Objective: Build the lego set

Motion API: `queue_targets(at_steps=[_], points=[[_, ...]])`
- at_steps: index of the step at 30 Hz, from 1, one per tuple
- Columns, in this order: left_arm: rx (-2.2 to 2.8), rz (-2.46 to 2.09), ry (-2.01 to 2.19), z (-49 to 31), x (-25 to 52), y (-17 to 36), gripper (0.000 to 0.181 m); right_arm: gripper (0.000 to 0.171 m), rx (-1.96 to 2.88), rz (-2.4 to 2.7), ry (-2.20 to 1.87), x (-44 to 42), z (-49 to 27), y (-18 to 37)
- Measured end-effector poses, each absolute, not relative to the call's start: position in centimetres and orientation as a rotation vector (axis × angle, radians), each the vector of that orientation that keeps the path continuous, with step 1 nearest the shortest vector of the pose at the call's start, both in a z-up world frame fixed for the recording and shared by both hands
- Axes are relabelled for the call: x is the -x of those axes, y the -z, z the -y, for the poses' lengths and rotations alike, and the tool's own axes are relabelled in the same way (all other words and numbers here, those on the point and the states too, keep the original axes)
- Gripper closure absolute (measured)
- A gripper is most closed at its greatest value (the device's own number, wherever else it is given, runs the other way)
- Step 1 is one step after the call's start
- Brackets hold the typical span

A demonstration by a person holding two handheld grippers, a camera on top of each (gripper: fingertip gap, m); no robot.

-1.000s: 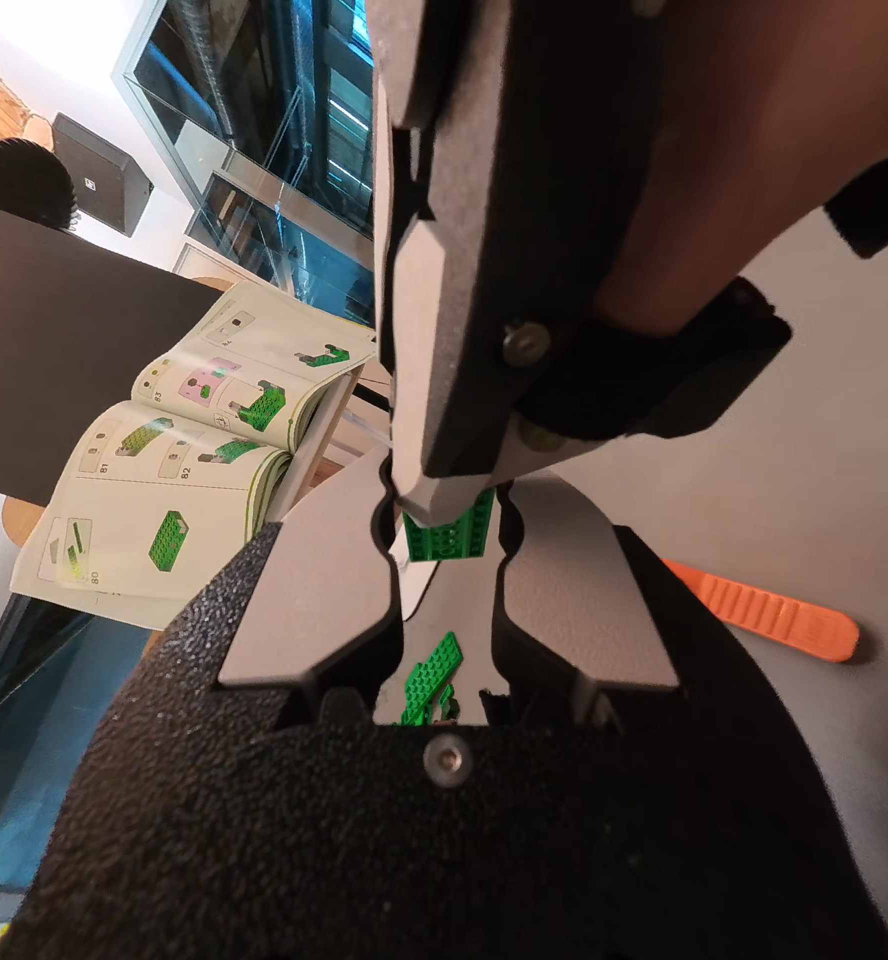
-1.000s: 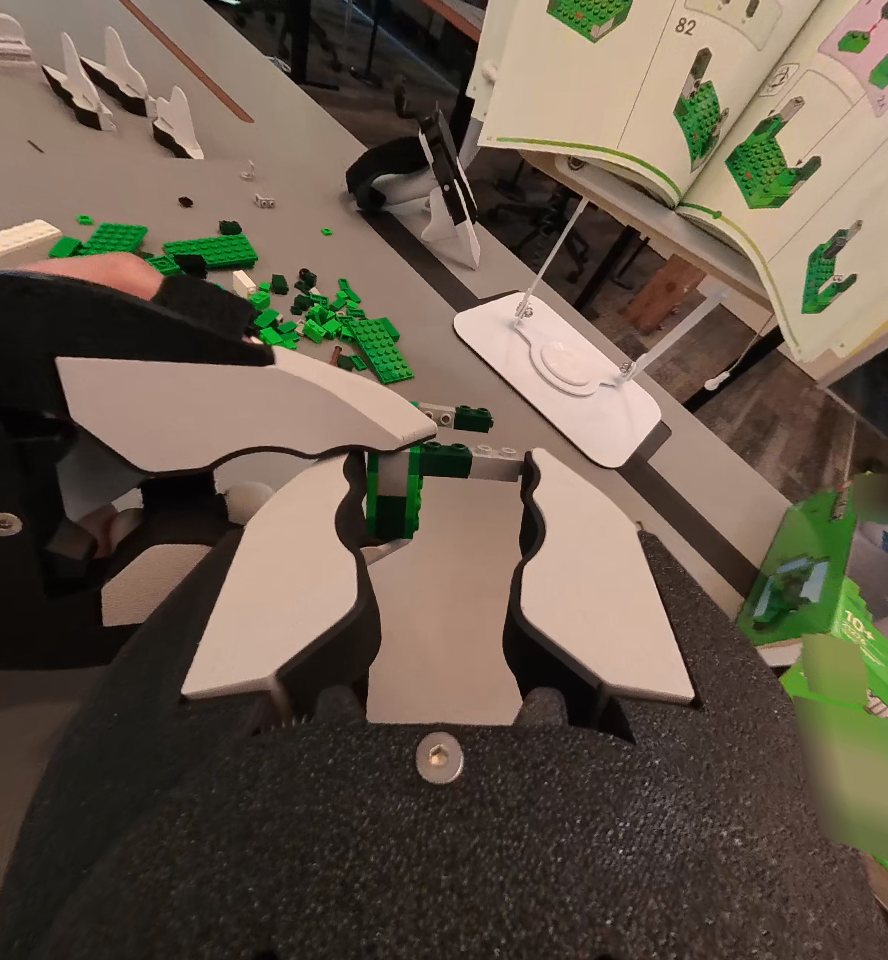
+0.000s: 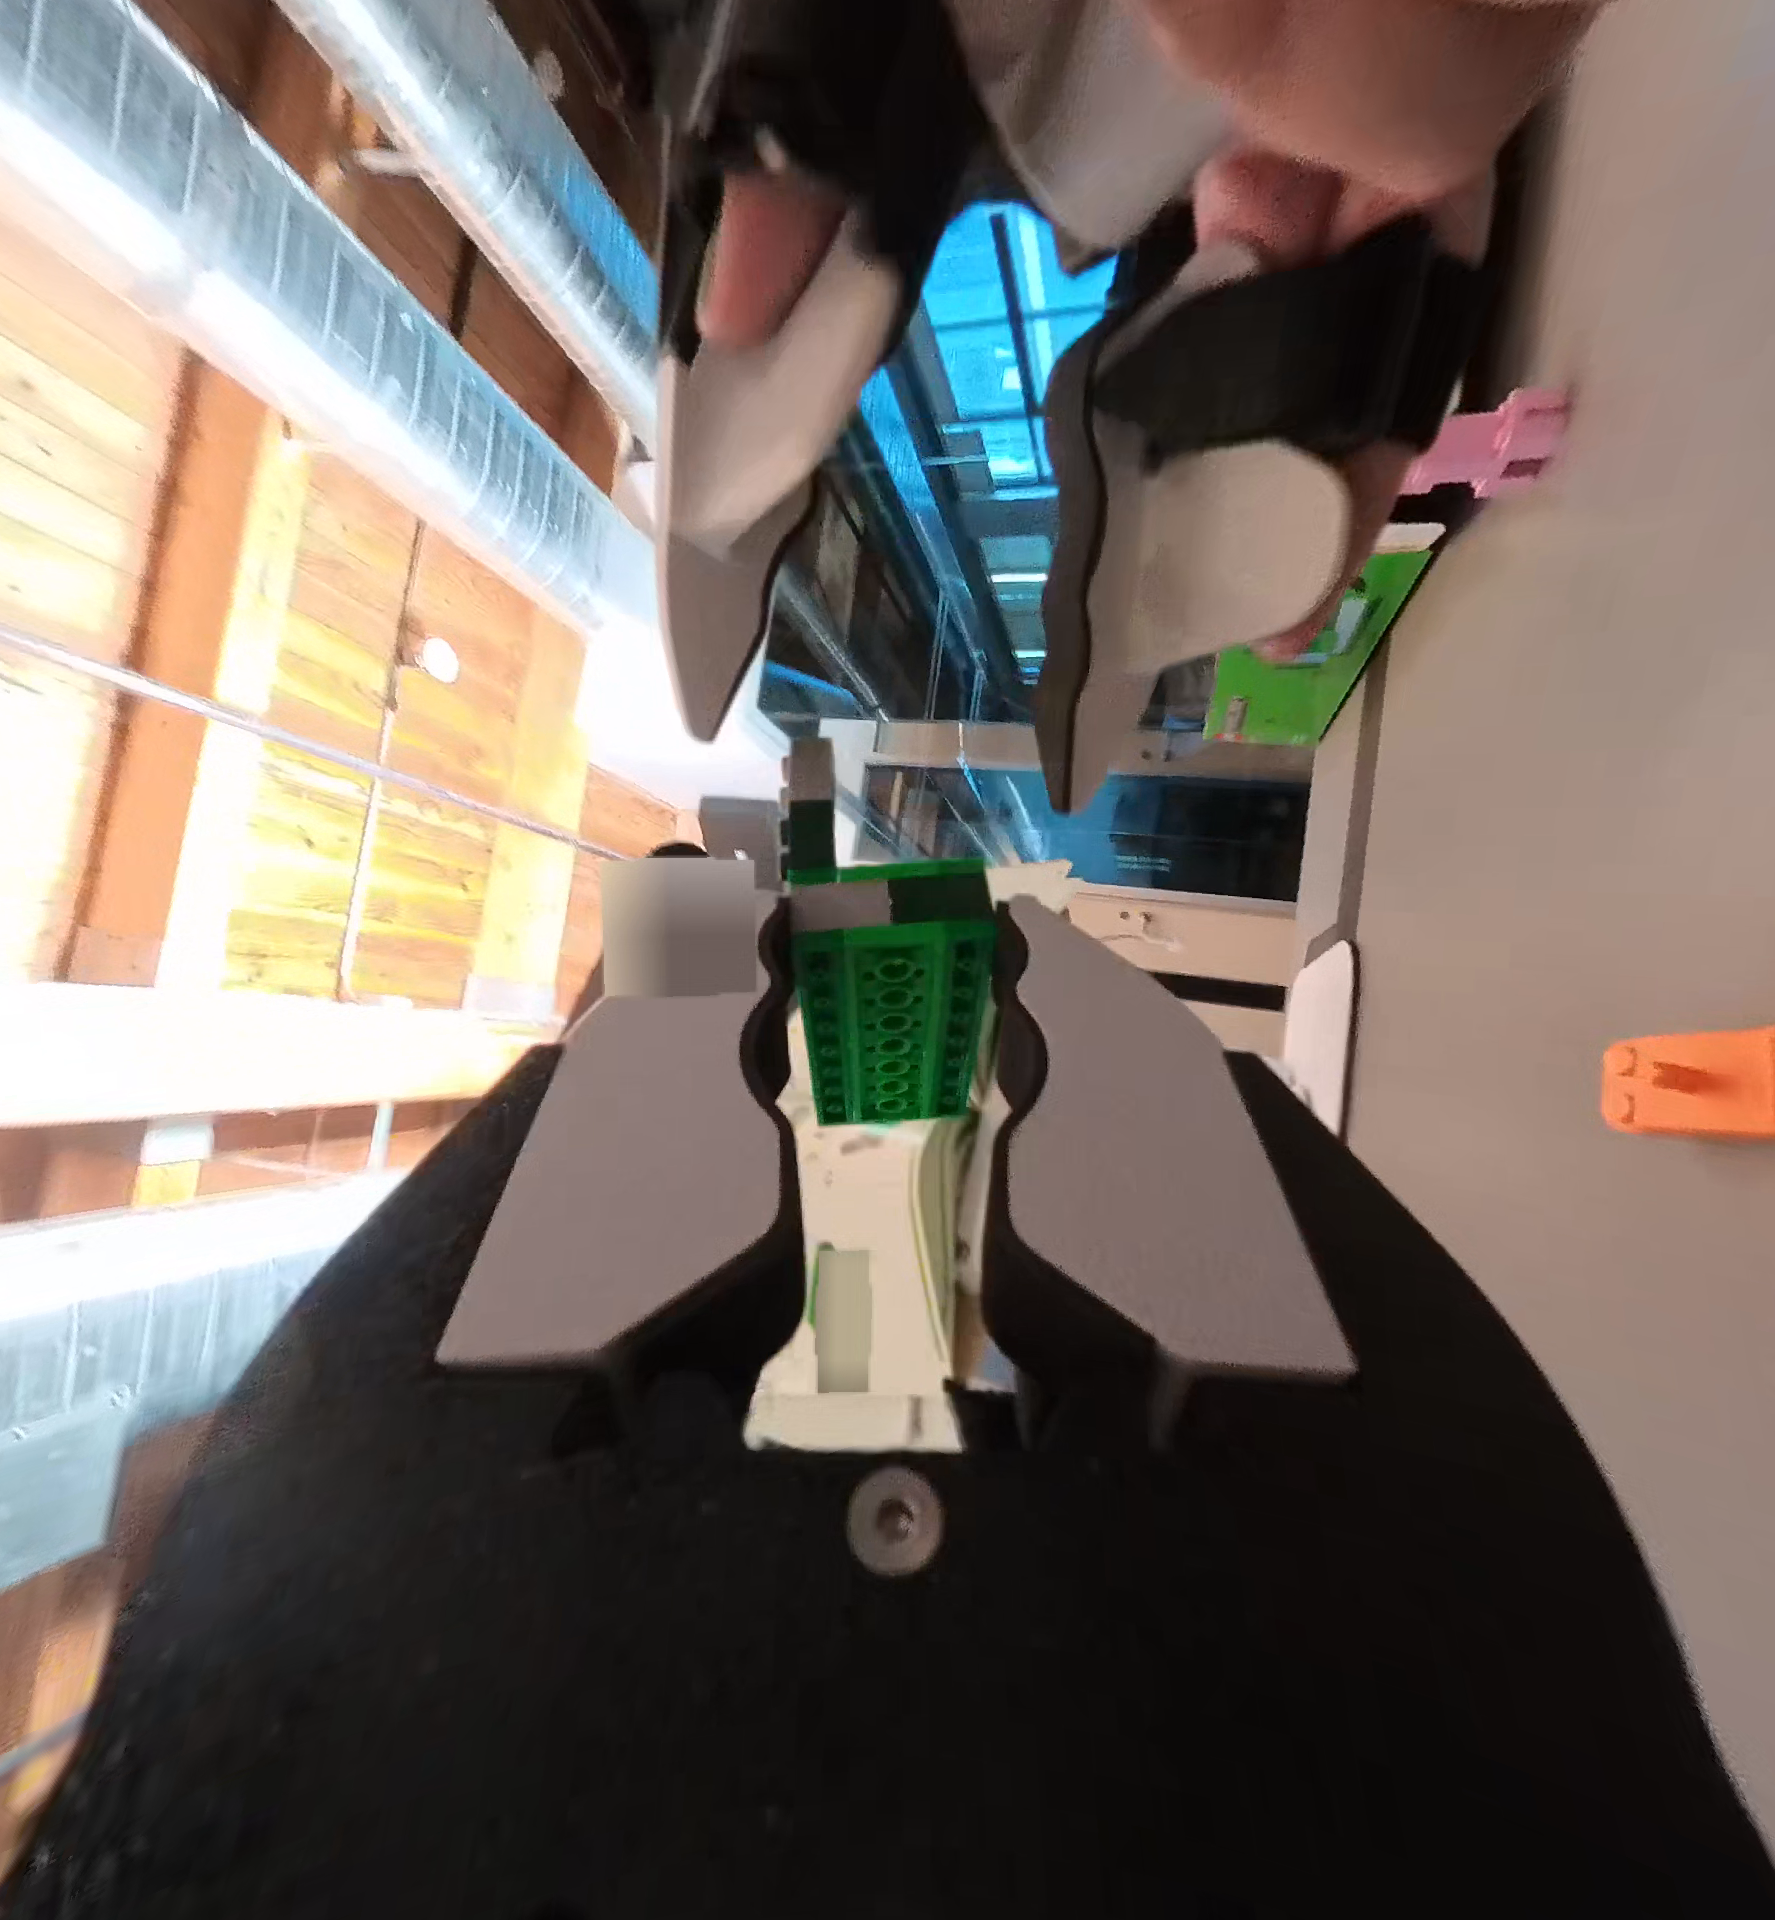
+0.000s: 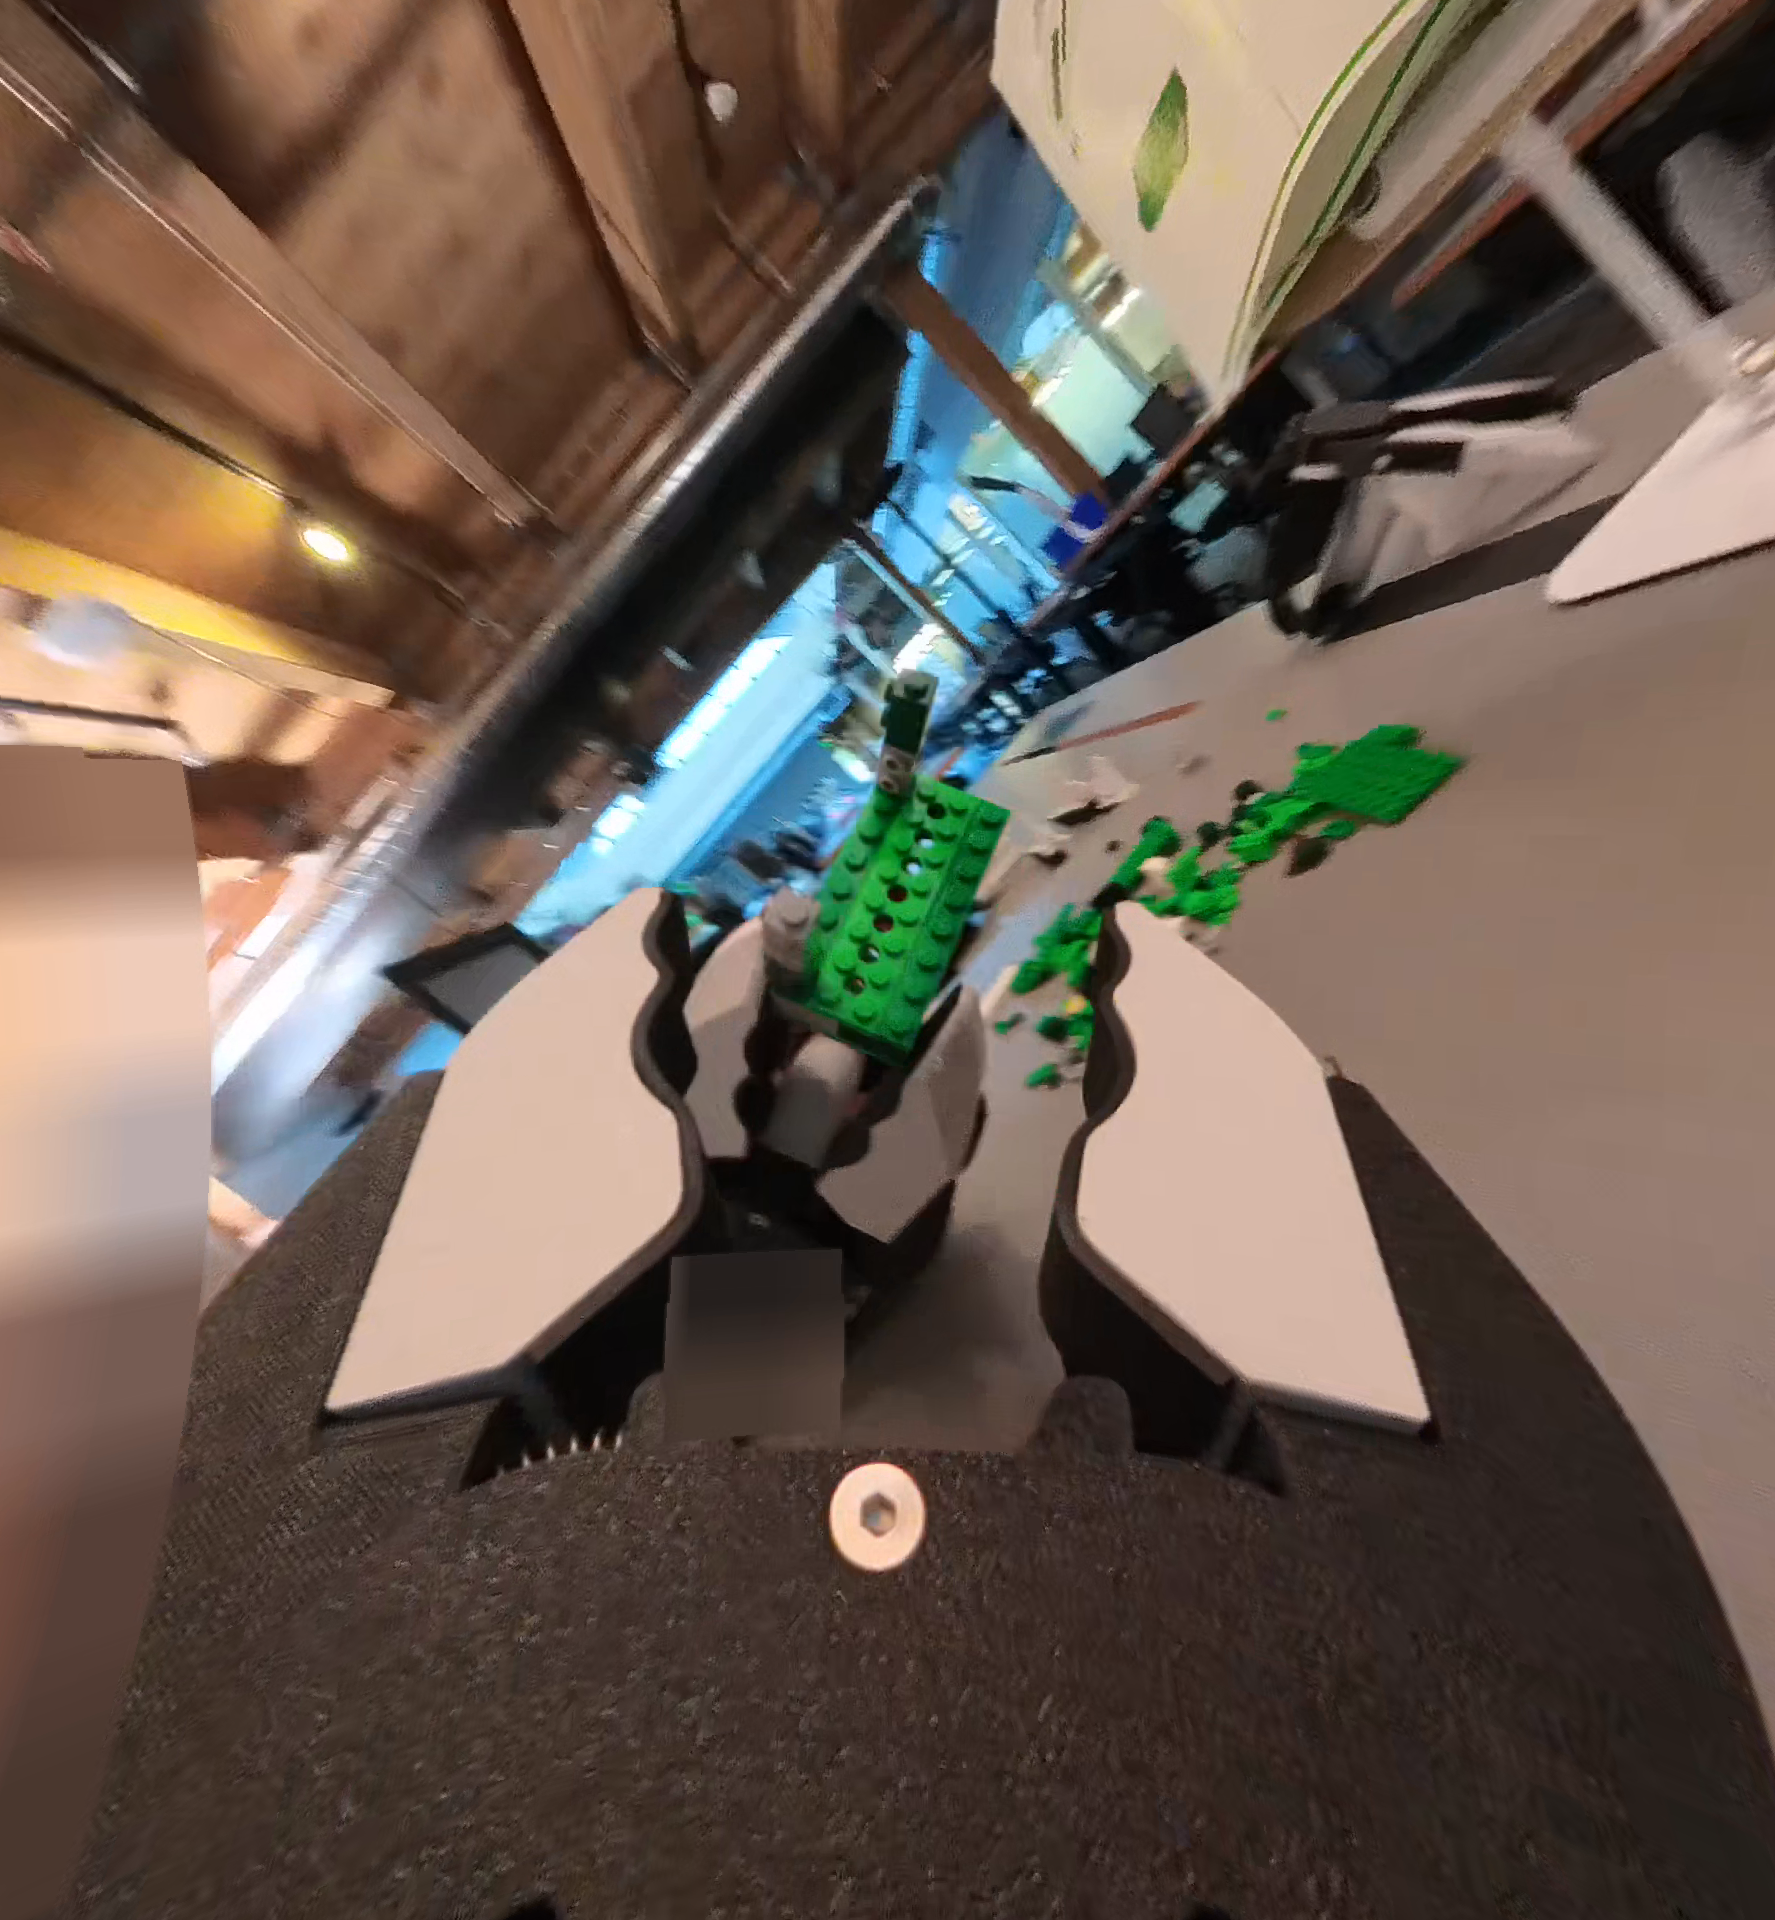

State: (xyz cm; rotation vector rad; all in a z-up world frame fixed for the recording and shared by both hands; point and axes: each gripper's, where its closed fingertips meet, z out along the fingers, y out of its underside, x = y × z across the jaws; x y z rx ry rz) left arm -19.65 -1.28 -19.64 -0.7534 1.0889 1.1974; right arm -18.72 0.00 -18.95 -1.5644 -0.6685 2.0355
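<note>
A green lego assembly (image 3: 893,1029) with grey and dark green bricks at its far end is clamped between my left gripper's (image 3: 893,914) fingers and held up in the air. In the right wrist view the same assembly (image 4: 893,914) shows its studded face, with a thin dark green and grey post on top. My right gripper (image 4: 885,906) is open and empty, its fingers spread to either side of the assembly without touching it. It also shows in the left wrist view (image 3: 881,767), open, just beyond the assembly, held by a hand.
Loose green bricks (image 4: 1205,862) and green plates (image 4: 1382,769) lie on the grey table (image 4: 1589,935). An instruction booklet (image 4: 1174,156) stands on a white stand base (image 4: 1714,488). An orange brick separator (image 3: 1735,1075), a pink piece (image 3: 1485,447) and a green box (image 3: 1298,665) lie on the table.
Both grippers have lifted and tilted up toward the ceiling. The right gripper has opened wider and drawn back from the assembly. The left gripper still holds the assembly.
</note>
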Motion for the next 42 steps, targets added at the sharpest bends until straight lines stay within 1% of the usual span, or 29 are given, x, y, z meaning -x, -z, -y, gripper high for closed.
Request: queue_targets(at_steps=[2, 4, 10, 12, 14, 19, 20, 22, 26, 28, 32, 34, 37, 39, 42], points=[[0.673, -1.151, -1.202, 1.9, 18.4, 20.2, 0.146, 0.096, 1.563, 0.699, -2.149, 18.7, 0.6, 18.7], [0.607, -1.203, -1.191, 2.6, 17.1, 20.9, 0.145, 0.094, 1.610, 0.807, -2.153, 18.6, 1.1, 19.5], [0.451, -1.304, -1.162, 4.5, 14.0, 22.2, 0.145, 0.113, 1.689, 1.187, -2.203, 17.3, 4.4, 21.2], [0.445, -1.315, -1.156, 4.6, 13.7, 22.4, 0.145, 0.125, 1.691, 1.256, -2.189, 17.1, 4.9, 21.5], [0.444, -1.319, -1.154, 4.5, 13.6, 22.6, 0.145, 0.131, 1.701, 1.283, -2.160, 17.0, 5.0, 21.6], [0.513, -1.314, -1.138, 3.8, 14.0, 22.9, 0.134, 0.135, 1.737, 1.322, -2.030, 16.6, 3.7, 22.2], [0.533, -1.317, -1.134, 3.6, 14.2, 23.2, 0.129, 0.135, 1.768, 1.348, -1.970, 16.5, 3.3, 22.6], [0.574, -1.323, -1.119, 3.3, 14.9, 23.7, 0.127, 0.135, 1.862, 1.441, -1.738, 15.8, 1.6, 24.2], [0.693, -1.339, -1.000, 2.7, 16.6, 24.8, 0.130, 0.135, 1.979, 1.756, -1.033, 13.1, -2.3, 28.2], [0.758, -1.394, -0.862, 2.6, 16.7, 26.0, 0.132, 0.135, 1.947, 1.929, -0.801, 12.2, -2.6, 29.3], [0.934, -1.488, -0.511, 3.2, 15.4, 28.0, 0.125, 0.135, 1.849, 2.224, -0.412, 10.8, -2.8, 31.7], [1.025, -1.473, -0.365, 3.4, 15.0, 28.2, 0.122, 0.135, 1.794, 2.328, -0.303, 10.6, -2.6, 32.7], [1.101, -1.405, -0.278, 3.0, 15.5, 27.8, 0.120, 0.134, 1.774, 2.402, -0.236, 10.8, -2.3, 33.6], [1.143, -1.366, -0.259, 2.5, 16.2, 27.9, 0.120, 0.124, 1.760, 2.385, -0.245, 11.1, -2.3, 33.2], [1.167, -1.319, -0.260, 2.0, 17.0, 27.8, 0.121, 0.119, 1.713, 2.308, -0.362, 11.4, -2.2, 31.2]])
